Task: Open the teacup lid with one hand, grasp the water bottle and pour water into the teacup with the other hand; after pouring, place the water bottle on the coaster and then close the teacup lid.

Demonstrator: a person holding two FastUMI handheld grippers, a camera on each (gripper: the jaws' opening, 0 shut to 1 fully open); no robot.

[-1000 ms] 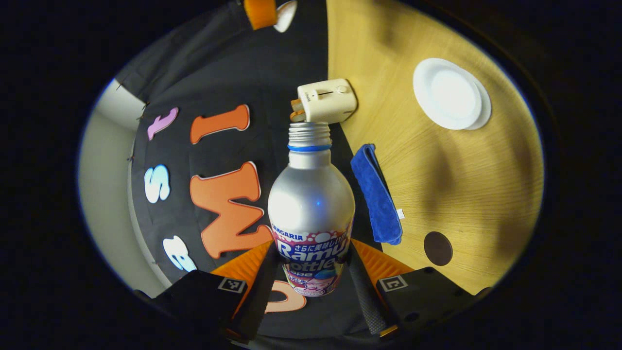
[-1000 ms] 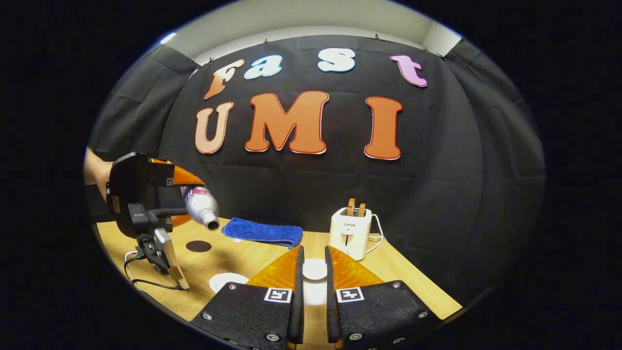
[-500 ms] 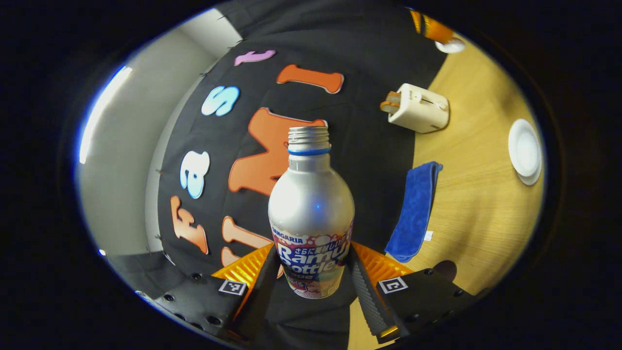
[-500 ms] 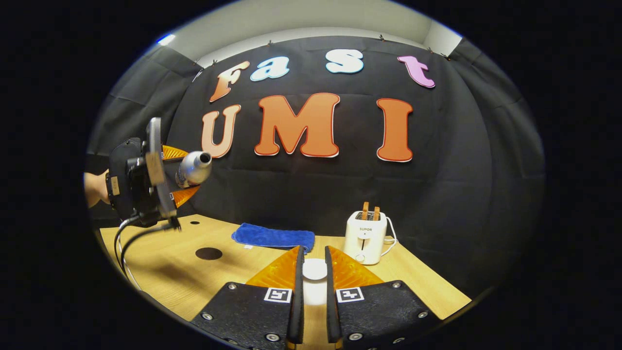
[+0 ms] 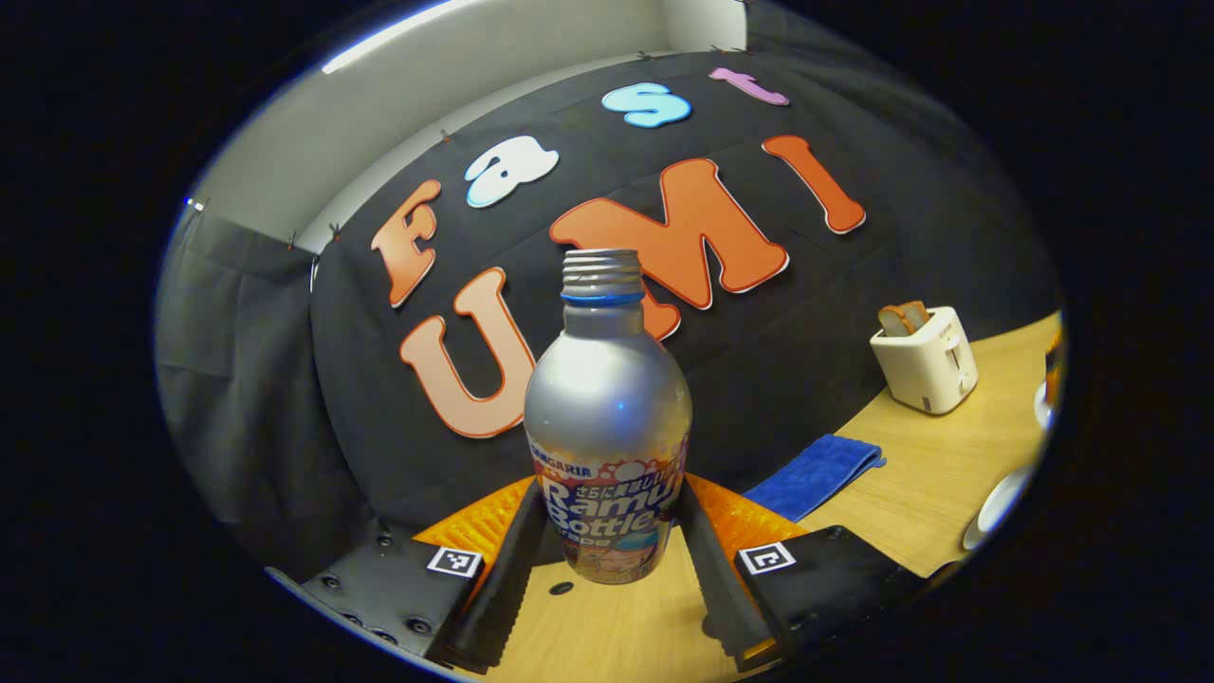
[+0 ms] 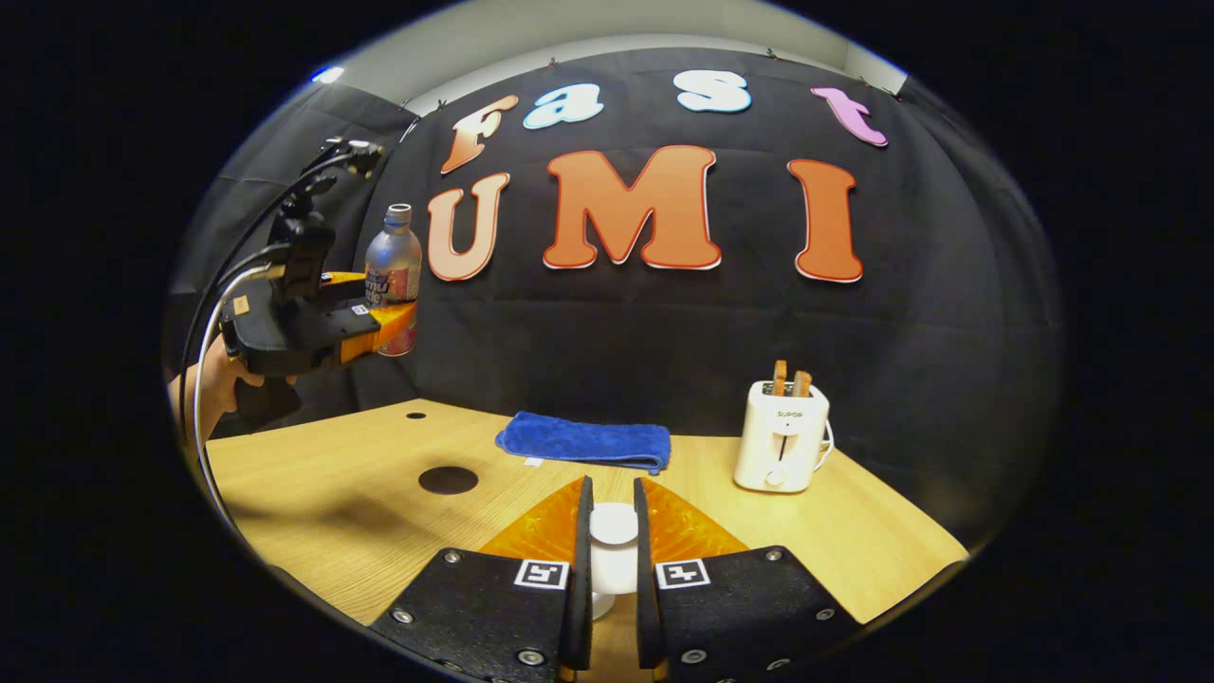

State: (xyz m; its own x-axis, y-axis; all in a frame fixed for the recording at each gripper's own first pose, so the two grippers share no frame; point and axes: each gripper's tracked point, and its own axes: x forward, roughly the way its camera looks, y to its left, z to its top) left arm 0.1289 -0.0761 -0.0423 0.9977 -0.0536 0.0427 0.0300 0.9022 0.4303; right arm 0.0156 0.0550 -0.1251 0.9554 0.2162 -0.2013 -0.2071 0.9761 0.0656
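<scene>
The water bottle point(image 5: 607, 398) is silver with a blue neck ring and a pink-and-white printed label. The cloth point(image 6: 585, 442) is blue, the toaster point(image 6: 782, 448) cream, the coaster point(image 6: 448, 480) dark brown, the surface point(image 6: 332, 493) pale wood-grain.

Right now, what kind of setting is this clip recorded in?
Most likely a staged recording booth, not a real kitchen: a black cloth wall backs a wooden table set with a toaster and a folded blue towel.
</scene>
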